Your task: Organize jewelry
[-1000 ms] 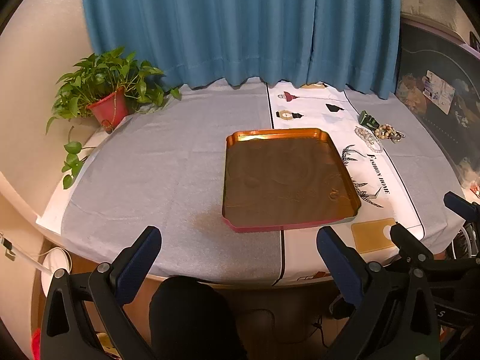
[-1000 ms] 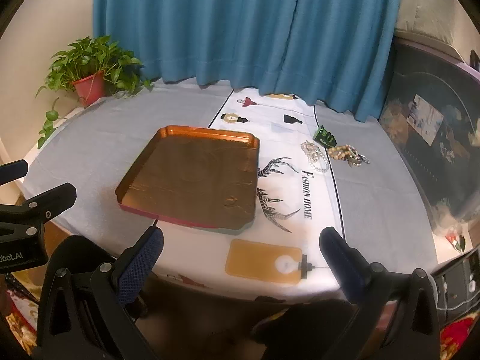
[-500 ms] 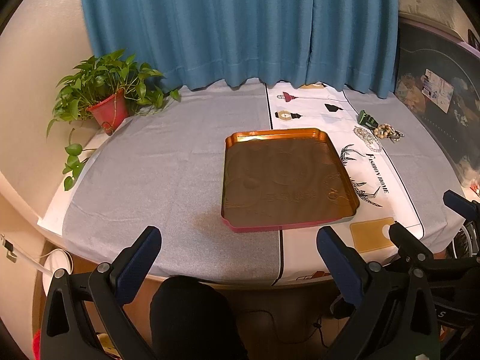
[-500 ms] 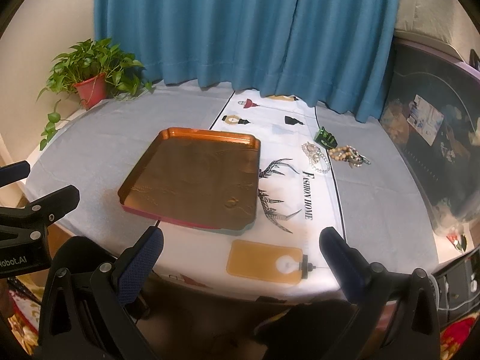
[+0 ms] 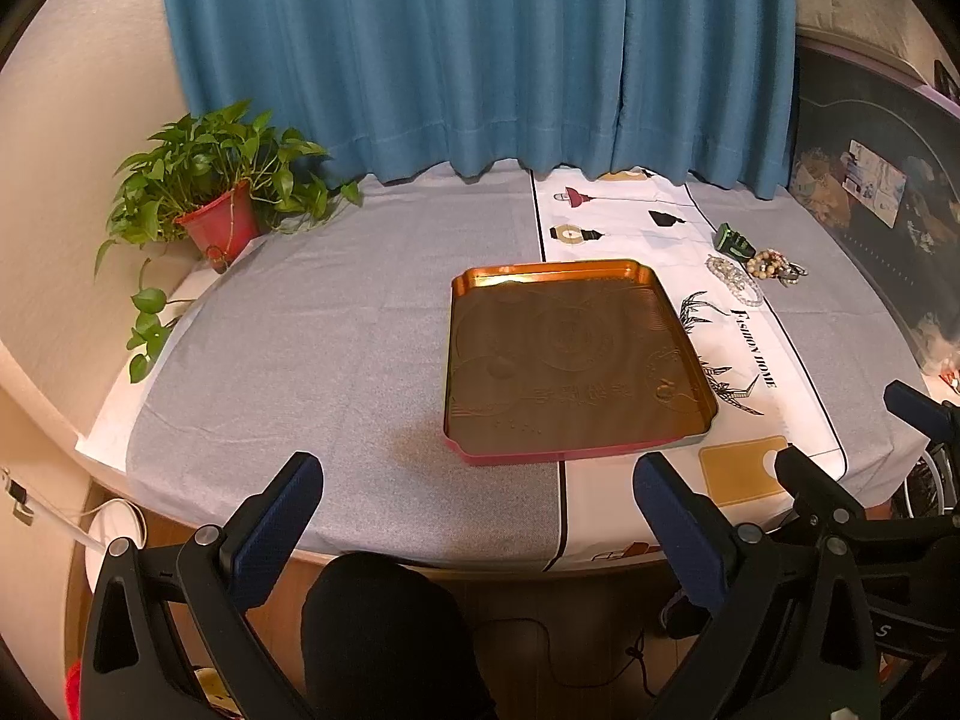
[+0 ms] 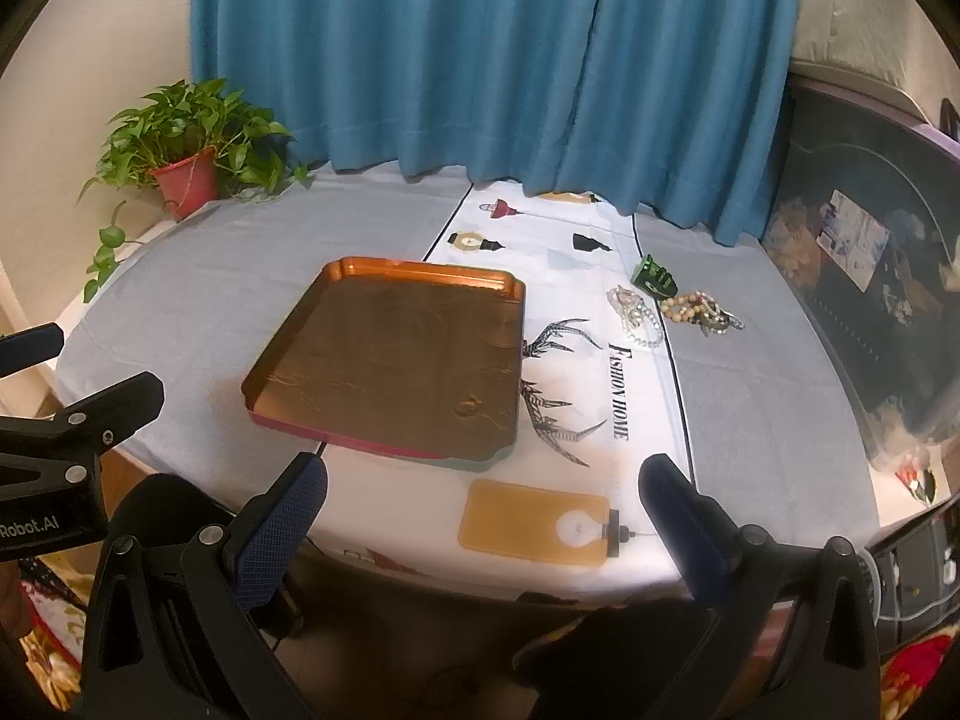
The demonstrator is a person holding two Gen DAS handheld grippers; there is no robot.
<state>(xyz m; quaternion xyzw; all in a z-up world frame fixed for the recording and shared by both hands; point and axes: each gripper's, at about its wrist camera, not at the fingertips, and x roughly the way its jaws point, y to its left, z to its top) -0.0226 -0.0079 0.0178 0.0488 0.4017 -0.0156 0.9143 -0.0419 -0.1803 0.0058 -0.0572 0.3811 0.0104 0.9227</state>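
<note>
Both tools hanging wide open, gripping nothing. Right tool [image 6: 480, 510] sitting nearer the jewellery: clear-bead bracelet [image 6: 637, 317], tan-bead bracelet [image 6: 690, 306], green clip [image 6: 654, 279] lying ahead-right on the desk [image 6: 780, 372]. Empty copper-coloured rectangular tray [image 6: 288, 399] ahead-left. Left tool [image 5: 477, 504] facing the tray squarely.

Bare cloth [image 6: 750, 396] before jewelry [image 6: 672, 306]

Teal curtain [image 5: 480, 54] behind a grey-clothed round table [image 5: 336, 324], cream wall [image 5: 78, 138] at left.
</note>
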